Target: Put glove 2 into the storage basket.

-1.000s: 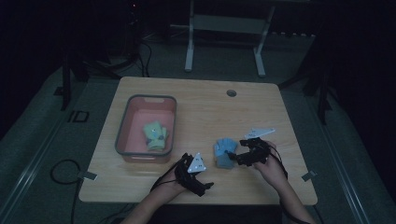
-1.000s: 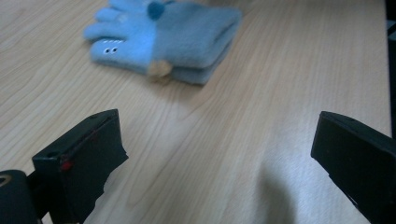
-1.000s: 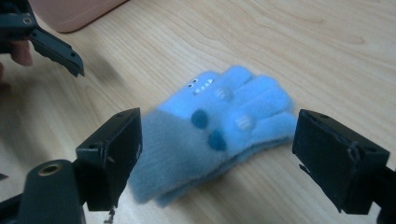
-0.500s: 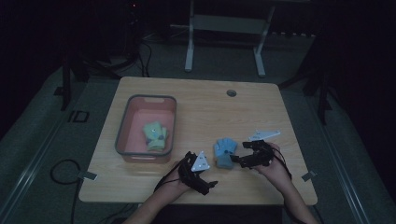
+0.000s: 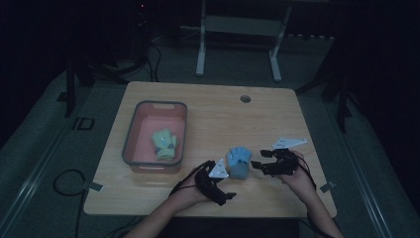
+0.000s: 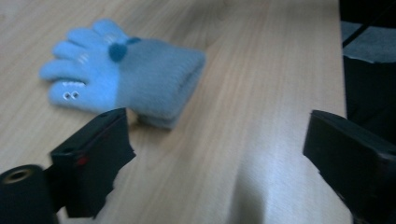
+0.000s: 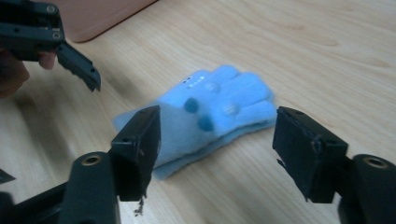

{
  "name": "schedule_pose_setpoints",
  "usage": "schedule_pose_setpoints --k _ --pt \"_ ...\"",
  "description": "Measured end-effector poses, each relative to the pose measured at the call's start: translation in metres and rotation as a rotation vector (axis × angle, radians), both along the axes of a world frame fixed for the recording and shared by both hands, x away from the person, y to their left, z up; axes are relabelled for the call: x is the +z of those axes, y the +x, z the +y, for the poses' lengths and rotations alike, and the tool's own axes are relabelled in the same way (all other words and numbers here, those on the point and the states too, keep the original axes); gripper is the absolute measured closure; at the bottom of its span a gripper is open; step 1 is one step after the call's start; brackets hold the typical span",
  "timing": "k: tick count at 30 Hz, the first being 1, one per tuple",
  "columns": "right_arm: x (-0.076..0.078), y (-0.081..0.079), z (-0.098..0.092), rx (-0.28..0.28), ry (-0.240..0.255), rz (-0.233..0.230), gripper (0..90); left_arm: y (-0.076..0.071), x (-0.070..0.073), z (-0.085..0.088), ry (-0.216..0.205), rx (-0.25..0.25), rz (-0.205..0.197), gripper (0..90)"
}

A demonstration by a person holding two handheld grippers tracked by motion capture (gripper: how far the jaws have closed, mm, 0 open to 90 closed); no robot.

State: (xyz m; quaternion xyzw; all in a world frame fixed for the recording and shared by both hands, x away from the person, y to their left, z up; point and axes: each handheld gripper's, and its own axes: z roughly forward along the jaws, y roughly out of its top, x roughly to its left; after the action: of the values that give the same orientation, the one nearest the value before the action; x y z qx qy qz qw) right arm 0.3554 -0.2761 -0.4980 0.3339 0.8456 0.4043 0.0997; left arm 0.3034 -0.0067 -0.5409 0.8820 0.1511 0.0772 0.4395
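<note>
1 green glove (image 5: 165, 145) already lies in the pink bin (image 5: 132, 134); 1 blue glove (image 5: 238, 161) remains on the table (image 5: 218, 114). Right gripper (image 5: 257, 164), jaws apart, has just been closing, glove at its 9 o'clock. Left gripper (image 5: 229, 197), jaws spread and empty, has just been closing, glove at 1 o'clock.

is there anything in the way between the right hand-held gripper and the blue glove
Nothing visible. The right hand-held gripper faces the blue glove across bare table, its open jaws having just been closing with nothing between them.
</note>
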Motion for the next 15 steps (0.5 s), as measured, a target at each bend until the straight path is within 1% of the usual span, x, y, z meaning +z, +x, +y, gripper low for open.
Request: schedule_pose_setpoints --k 2,3,4,6,7,8,9,12,13,14,15 --pt "0.001 0.001 -0.002 -0.001 -0.001 -0.009 34.6 0.002 0.001 -0.002 0.011 -0.015 -0.018 14.8" --pt "0.0 0.001 -0.003 -0.005 -0.003 -0.011 34.8 0.003 0.002 -0.003 0.008 -0.027 -0.023 15.3" --pt "0.0 0.002 -0.004 -0.008 -0.002 -0.009 35.0 0.005 0.002 -0.003 0.008 -0.029 -0.031 15.6" --pt "0.0 0.003 -0.005 -0.013 0.001 -0.008 35.7 0.006 0.003 -0.004 0.007 -0.035 -0.033 17.6" --pt "-0.001 0.004 -0.005 -0.016 0.005 -0.007 36.2 0.008 0.003 -0.006 -0.007 -0.044 -0.046 17.6" --pt "-0.001 0.006 -0.006 -0.016 0.01 -0.004 36.4 0.01 0.003 -0.006 -0.009 -0.049 -0.051 20.6" --pt "-0.001 0.006 -0.006 -0.017 0.009 -0.003 37.2 0.011 0.003 -0.008 -0.018 -0.053 -0.049 20.6" --pt "-0.001 0.01 -0.006 -0.027 0.014 0.002 38.8 0.015 0.003 -0.012 -0.016 -0.078 -0.056 22.6" --pt "-0.001 0.01 -0.006 -0.027 0.014 0.002 38.8 0.015 0.003 -0.012 -0.016 -0.078 -0.056 22.7" --pt "-0.001 0.015 -0.002 -0.027 0.023 0.005 39.9 0.02 0.003 -0.017 -0.013 -0.096 -0.071 23.7" --pt "-0.001 0.017 -0.001 -0.028 0.024 0.006 39.9 0.021 0.003 -0.019 -0.012 -0.097 -0.073 23.8"
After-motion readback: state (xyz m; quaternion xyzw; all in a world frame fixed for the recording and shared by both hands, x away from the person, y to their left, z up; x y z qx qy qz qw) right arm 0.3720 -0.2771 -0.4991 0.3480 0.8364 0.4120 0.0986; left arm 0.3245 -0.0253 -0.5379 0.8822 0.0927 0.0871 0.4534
